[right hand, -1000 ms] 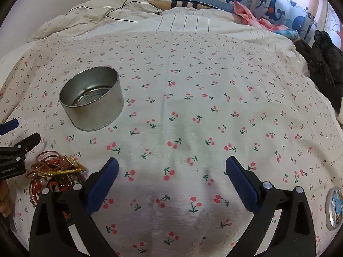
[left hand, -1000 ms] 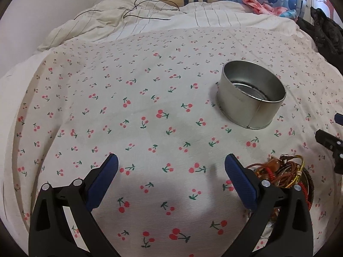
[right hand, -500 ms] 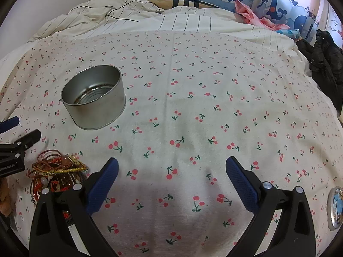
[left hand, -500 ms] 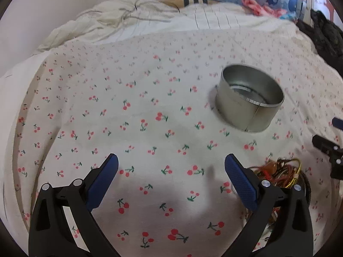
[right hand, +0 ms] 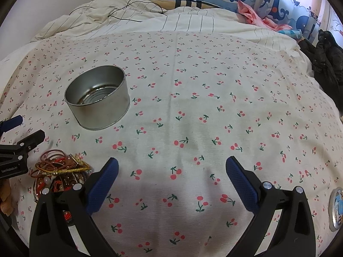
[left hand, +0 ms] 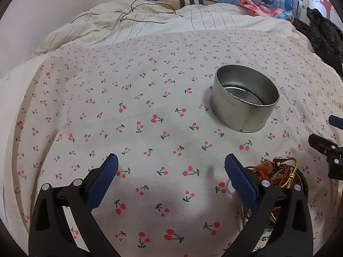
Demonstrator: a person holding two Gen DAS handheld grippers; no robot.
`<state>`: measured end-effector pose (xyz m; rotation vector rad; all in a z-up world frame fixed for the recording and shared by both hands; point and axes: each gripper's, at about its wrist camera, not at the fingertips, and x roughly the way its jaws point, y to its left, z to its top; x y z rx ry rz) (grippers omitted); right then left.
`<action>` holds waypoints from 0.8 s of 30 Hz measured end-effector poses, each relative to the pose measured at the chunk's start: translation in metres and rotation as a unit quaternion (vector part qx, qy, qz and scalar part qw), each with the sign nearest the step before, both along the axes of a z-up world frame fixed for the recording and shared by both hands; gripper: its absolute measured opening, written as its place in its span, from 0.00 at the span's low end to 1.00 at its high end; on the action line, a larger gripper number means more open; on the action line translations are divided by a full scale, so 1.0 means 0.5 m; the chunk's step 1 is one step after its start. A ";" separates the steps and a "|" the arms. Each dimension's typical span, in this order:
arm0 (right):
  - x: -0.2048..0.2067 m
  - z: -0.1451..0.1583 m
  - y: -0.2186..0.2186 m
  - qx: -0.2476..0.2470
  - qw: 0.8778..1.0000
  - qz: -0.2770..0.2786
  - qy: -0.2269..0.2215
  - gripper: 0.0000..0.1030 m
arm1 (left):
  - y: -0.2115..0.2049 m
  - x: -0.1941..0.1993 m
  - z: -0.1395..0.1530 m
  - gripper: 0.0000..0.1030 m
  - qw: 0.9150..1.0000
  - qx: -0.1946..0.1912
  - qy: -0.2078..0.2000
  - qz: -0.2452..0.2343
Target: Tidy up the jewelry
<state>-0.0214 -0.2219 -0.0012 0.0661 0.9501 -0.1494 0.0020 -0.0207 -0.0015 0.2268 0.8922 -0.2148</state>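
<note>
A tangled pile of jewelry, with brown cords, red beads and gold chain, lies on the cherry-print bedspread. Beyond it stands an empty round metal tin. My left gripper is open over bare cloth, its right finger just left of the pile. My right gripper is open too, with nothing between its fingers, and its left finger is beside the pile. Each gripper's tip shows at the edge of the other's view.
The cherry-print bedspread covers the bed. A striped duvet with a black cable is bunched at the far end. Dark clothing lies at the right edge. A small round lid rests near my right gripper.
Both views have shifted only slightly; the tin and jewelry pile stay where they were, and both grippers remain open.
</note>
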 end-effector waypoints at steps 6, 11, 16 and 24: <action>-0.001 0.001 0.001 0.002 1.000 0.002 -0.002 0.93 | -0.002 -0.001 -0.002 0.93 1.000 0.003 0.002 -0.003; -0.001 0.002 0.003 0.003 1.000 0.006 -0.002 0.93 | -0.005 -0.001 -0.003 0.93 1.000 0.006 0.002 -0.004; 0.000 0.003 0.006 0.004 1.000 0.008 -0.002 0.93 | -0.005 0.000 -0.003 0.93 1.000 0.008 0.002 -0.005; 0.001 0.005 0.010 -0.005 1.000 0.015 -0.002 0.93 | 0.017 0.010 0.014 0.93 1.000 0.008 -0.002 -0.024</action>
